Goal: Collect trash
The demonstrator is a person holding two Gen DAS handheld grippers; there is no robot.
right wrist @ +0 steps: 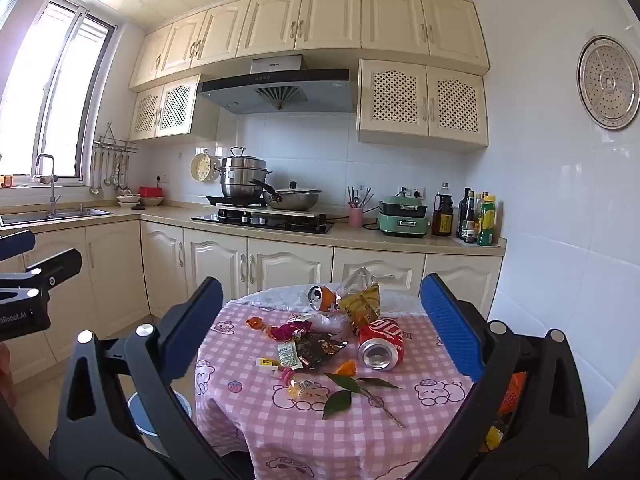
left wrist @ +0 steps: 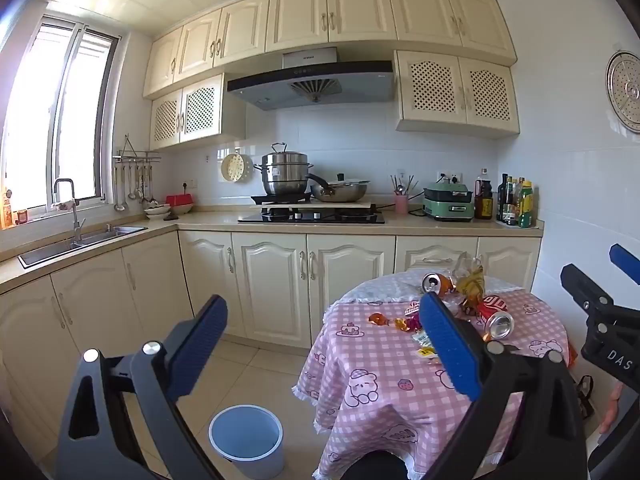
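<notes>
A round table with a pink checked cloth (right wrist: 248, 420) carries the trash: a red can (right wrist: 382, 344) on its side, an orange can (right wrist: 322, 298), a yellow snack bag (right wrist: 362, 304), sweet wrappers (right wrist: 288, 330), a dark wrapper (right wrist: 320, 350), orange peel (right wrist: 346, 368) and a leafy twig (right wrist: 352, 390). My right gripper (right wrist: 322, 284) hangs open before the table with nothing between its blue pads. My left gripper (left wrist: 324, 308) is open and empty too, left of the table (left wrist: 380, 360) and above a light blue bin (left wrist: 246, 436) on the floor.
Cream cabinets and a counter run behind, with a hob and pots (left wrist: 312, 188), a sink (left wrist: 80, 240) at left, bottles (right wrist: 476, 220) at right. A white tiled wall stands close to the table's right side. Tiled floor lies between the table and the cabinets.
</notes>
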